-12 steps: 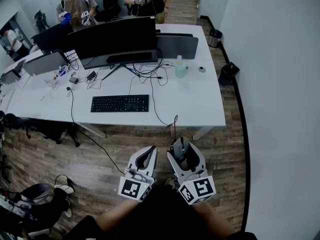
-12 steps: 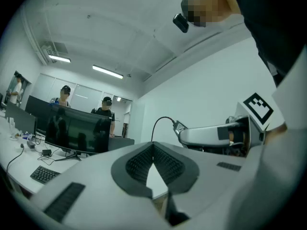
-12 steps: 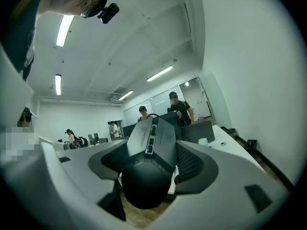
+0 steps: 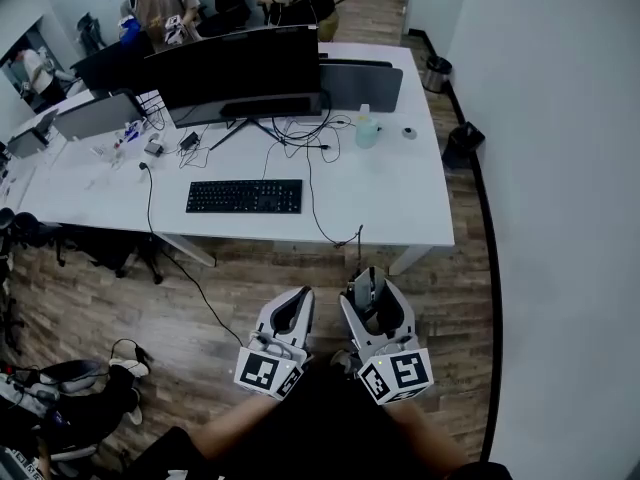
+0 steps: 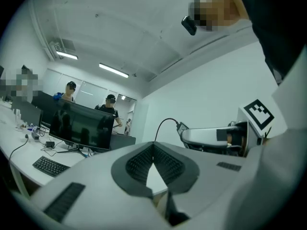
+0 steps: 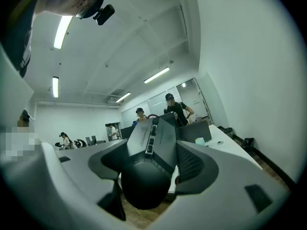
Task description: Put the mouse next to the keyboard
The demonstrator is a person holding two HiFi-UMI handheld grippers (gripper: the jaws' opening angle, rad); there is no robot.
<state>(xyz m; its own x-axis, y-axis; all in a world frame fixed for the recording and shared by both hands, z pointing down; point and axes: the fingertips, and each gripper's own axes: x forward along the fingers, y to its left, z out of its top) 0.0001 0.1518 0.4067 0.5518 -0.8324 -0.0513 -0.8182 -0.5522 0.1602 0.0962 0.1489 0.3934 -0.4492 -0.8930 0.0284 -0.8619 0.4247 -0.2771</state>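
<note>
A black and grey mouse sits between the jaws of my right gripper, which is shut on its sides. Both are held above the wooden floor, in front of the white desk. In the right gripper view the mouse fills the gap between the pads. Its cable runs up to the desk edge. The black keyboard lies on the desk, ahead and to the left. My left gripper hangs beside the right one, shut and empty; the keyboard shows far left in its view.
A wide dark monitor stands behind the keyboard, with tangled cables and a pale bottle nearby. People stand behind the desk. A white wall runs along the right, with bins at its foot.
The head view has shifted slightly, so the desk sits a little lower in the picture. Both grippers stay where they were, the mouse still held.
</note>
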